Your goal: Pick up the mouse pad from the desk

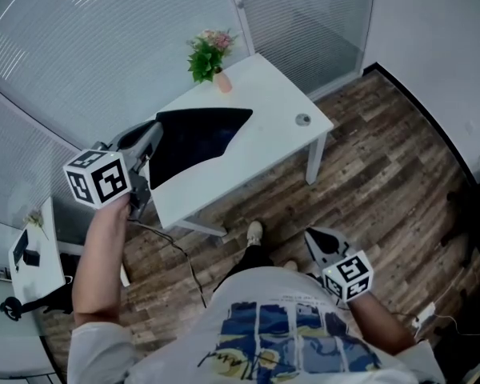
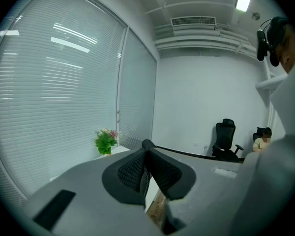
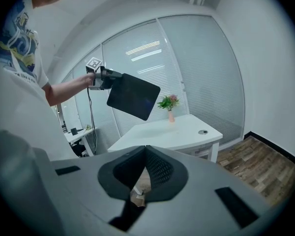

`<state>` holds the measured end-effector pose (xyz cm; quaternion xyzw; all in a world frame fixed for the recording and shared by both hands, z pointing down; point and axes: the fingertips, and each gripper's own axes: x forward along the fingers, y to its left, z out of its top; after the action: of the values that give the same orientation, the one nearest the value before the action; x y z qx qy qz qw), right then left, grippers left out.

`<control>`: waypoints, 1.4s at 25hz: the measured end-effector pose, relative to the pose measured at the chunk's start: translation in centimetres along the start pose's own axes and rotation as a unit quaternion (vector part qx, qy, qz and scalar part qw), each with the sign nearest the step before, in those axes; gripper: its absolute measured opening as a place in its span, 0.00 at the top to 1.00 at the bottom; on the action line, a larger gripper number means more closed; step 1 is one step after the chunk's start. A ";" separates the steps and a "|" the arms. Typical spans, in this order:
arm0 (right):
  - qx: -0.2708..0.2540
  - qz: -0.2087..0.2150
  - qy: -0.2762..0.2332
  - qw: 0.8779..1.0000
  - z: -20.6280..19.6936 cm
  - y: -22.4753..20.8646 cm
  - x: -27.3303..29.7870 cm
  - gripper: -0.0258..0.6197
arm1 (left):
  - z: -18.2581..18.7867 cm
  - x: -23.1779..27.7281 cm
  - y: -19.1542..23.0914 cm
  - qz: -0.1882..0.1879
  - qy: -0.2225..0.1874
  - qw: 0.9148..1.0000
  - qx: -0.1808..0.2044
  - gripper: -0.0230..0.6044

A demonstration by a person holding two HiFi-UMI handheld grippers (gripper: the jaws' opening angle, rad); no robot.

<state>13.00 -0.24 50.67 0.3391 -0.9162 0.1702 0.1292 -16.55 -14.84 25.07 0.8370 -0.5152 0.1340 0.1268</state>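
The black mouse pad (image 1: 200, 138) hangs in the air above the white desk (image 1: 280, 102), held by one edge. My left gripper (image 1: 150, 146) is shut on that edge, raised at the desk's left end. In the left gripper view the mouse pad (image 2: 187, 153) shows edge-on as a thin dark line running from the closed left gripper (image 2: 146, 147). The right gripper view shows the mouse pad (image 3: 133, 96) well clear of the desk (image 3: 167, 132). My right gripper (image 1: 324, 242) stays low by the person's side; the right gripper (image 3: 146, 154) is shut with nothing in it.
A potted plant in a pink vase (image 1: 210, 58) stands at the desk's far edge, and a small round grey cap (image 1: 303, 119) lies near its right end. Blinded glass walls stand behind. A small side desk (image 1: 32, 254) is at left. An office chair (image 2: 226, 139) is by the far wall.
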 end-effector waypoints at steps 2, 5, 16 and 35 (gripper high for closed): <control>0.000 0.003 0.000 1.000 0.0 0.2 0.2 0.96 | 0.1 -0.1 -0.1 0.000 0.001 1.000 -0.002 0.92; -0.002 0.008 -0.001 1.000 0.2 0.2 0.3 0.96 | 0.2 0.0 -0.3 0.001 0.001 1.000 0.000 0.92; -0.002 0.011 0.002 1.000 0.2 0.5 0.4 0.96 | 0.3 -0.3 -1.1 -0.003 0.000 1.000 -0.001 0.92; 0.002 0.010 -0.011 1.000 0.8 0.0 0.0 0.96 | 1.3 -0.4 -2.2 -0.010 -0.003 1.000 0.002 0.92</control>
<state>12.88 -0.55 49.90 0.3320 -0.9205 0.1693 0.1171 -14.66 -14.06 23.54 0.8426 -0.5072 0.1307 0.1251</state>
